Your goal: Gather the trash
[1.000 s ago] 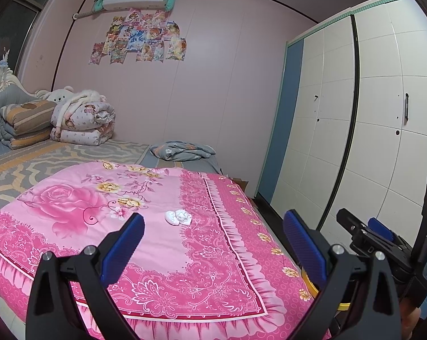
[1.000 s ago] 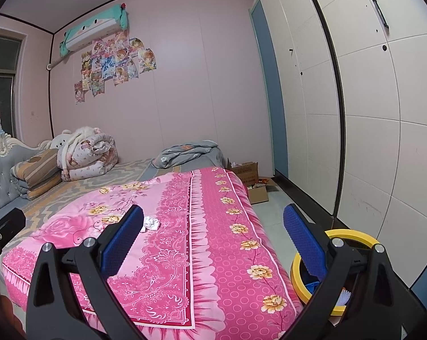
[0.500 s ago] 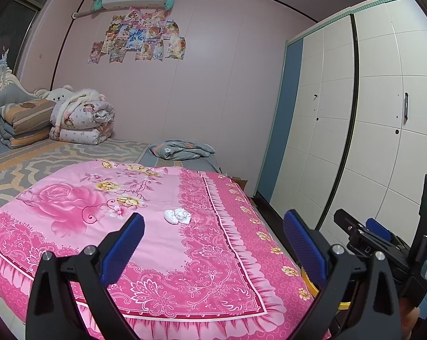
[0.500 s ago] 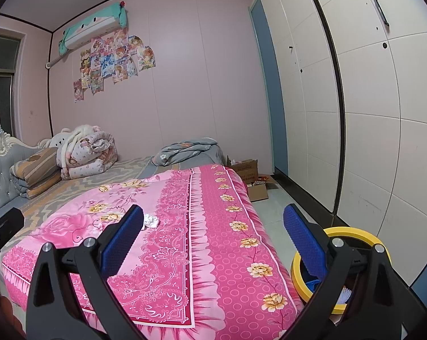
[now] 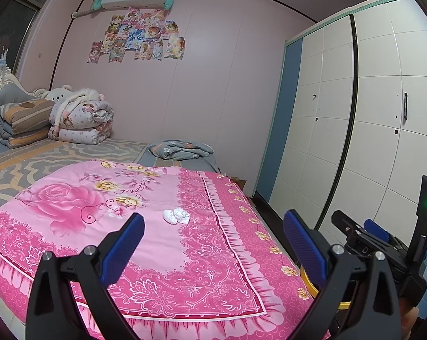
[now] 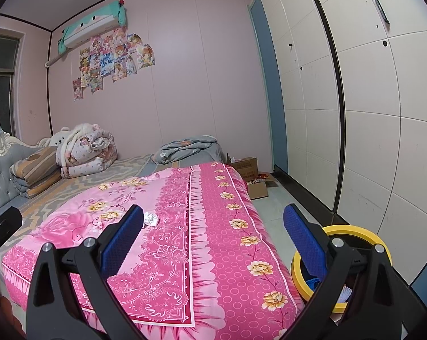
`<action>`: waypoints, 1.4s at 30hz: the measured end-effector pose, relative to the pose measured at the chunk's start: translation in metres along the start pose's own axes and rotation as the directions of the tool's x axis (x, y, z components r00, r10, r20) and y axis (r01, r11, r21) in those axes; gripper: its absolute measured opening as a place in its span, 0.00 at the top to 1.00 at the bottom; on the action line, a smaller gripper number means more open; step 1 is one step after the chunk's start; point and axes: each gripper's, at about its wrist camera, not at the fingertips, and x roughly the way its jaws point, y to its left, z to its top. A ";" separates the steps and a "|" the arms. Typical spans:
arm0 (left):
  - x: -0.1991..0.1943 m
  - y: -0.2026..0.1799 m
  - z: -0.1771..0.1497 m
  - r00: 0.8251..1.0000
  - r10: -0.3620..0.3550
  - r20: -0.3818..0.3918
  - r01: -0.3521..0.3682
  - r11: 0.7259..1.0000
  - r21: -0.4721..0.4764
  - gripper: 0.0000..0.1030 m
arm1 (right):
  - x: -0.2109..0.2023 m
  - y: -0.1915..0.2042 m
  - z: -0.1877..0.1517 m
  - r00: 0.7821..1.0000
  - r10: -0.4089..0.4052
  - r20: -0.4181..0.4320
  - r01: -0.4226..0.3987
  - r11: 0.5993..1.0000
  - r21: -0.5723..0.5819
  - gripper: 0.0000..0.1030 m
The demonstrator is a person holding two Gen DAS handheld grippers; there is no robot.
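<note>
Left wrist view puts the crumpled white tissue (image 5: 176, 216) on the pink floral quilt (image 5: 72, 206), lying loose between the big rose print and the lace border, touching neither hand-held gripper. Over the last second it has slid slightly up and leftward in this view, and the foot edge of the quilt shows a little more; the right wrist view has likewise risen a touch, with the tissue (image 6: 151, 218) now just beside the left blue pad. That is a small drift of both cameras, not a reach: the wad has not shifted on the quilt, and its distance from the fingers looks much the same.

For the task, this means a piece of trash lies on the bed, well apart from the yellow-rimmed bin (image 6: 355, 231) on the floor beside the bed's foot corner. Something blue and white shows inside the bin, too hidden to name.

The left hand-held gripper (image 5: 213, 235) is spread wide, jaws far apart, nothing between them. The right hand-held gripper (image 6: 213, 231) is equally wide and empty, held above the quilt's corner with its right finger in front of the bin; it also appears at the left view's right edge, a green light lit on it.
</note>
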 end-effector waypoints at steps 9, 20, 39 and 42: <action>0.003 0.000 -0.002 1.000 -0.003 -0.005 0.003 1.000 0.000 0.08 | 0.004 0.003 -0.006 1.000 -0.001 -0.014 0.001 1.000 0.001 0.08; 0.007 0.006 -0.003 1.000 -0.013 -0.017 0.013 1.000 -0.013 0.08 | 0.008 0.003 -0.007 1.000 0.001 -0.028 -0.001 1.000 0.001 0.08; 0.009 0.004 -0.002 1.000 -0.012 -0.023 0.012 1.000 0.001 0.08 | 0.014 -0.001 -0.007 0.999 0.005 -0.047 -0.005 1.000 0.005 0.08; 0.010 0.002 -0.002 1.000 -0.012 -0.024 0.012 1.000 0.007 0.08 | 0.015 -0.002 -0.007 0.999 0.007 -0.048 -0.007 1.000 0.004 0.08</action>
